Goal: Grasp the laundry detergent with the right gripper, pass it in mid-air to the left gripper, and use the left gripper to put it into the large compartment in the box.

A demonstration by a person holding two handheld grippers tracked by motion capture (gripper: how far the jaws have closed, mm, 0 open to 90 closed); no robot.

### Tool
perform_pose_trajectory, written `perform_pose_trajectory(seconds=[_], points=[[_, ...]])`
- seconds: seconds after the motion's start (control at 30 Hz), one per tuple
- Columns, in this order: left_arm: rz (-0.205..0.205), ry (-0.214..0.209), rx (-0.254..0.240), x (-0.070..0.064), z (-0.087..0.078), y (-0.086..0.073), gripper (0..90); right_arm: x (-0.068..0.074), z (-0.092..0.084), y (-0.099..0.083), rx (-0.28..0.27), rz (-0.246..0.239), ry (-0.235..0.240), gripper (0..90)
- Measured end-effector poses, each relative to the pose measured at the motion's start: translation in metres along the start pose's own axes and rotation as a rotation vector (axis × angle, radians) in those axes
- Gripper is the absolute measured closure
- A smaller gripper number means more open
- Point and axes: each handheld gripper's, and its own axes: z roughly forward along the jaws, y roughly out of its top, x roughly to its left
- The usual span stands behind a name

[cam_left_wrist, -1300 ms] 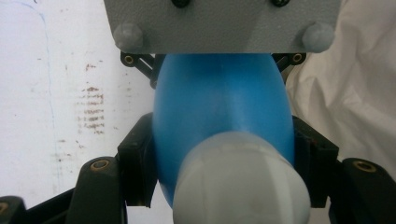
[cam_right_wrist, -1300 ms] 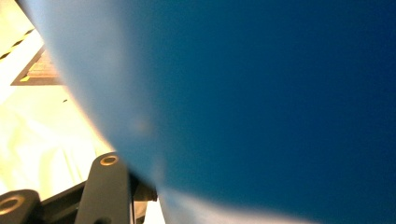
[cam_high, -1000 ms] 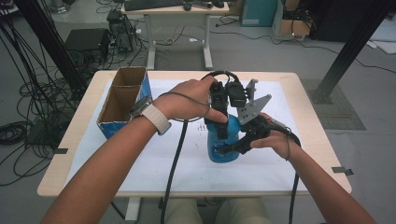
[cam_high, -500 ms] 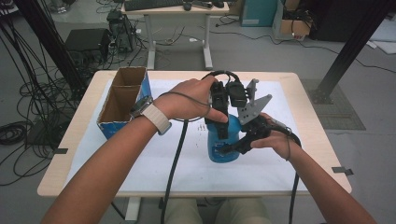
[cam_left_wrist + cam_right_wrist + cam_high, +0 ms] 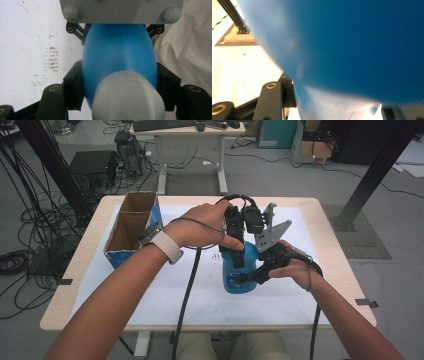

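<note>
A blue plastic bottle (image 5: 234, 276) stands on the white sheet near the table's middle. My left gripper (image 5: 239, 254) comes down on it from above, shut on its upper part. In the left gripper view the bottle (image 5: 117, 55) with its white cap (image 5: 127, 97) sits between the black pads (image 5: 73, 92). My right gripper (image 5: 246, 279) reaches in from the right and is shut on the bottle's body. Its grey plate (image 5: 270, 234) stands up behind the bottle. In the right gripper view the blue bottle (image 5: 352, 45) is pressed close between the jaws of the right gripper (image 5: 337, 107).
An open cardboard box (image 5: 131, 227) with a blue side stands at the table's left. A white sheet (image 5: 200, 290) covers most of the wooden table (image 5: 75, 285). Black cables (image 5: 186, 285) trail toward the near edge. Another desk (image 5: 190, 130) and floor cables lie beyond.
</note>
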Motion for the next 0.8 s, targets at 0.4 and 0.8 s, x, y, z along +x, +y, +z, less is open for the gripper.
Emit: perform_pose_trajectory(seconds=[0.4, 0.8], points=[[-0.003, 0.003, -0.001, 0.0004, -0.0005, -0.0005, 37.4, -0.0010, -0.0001, 0.0013, 0.003, -0.001, 0.001, 43.1], [0.000, 0.004, 0.003, 0.0000, -0.0019, 0.0009, 37.5, -0.0007, -0.0013, 0.0017, -0.001, -0.004, -0.003, 43.1]])
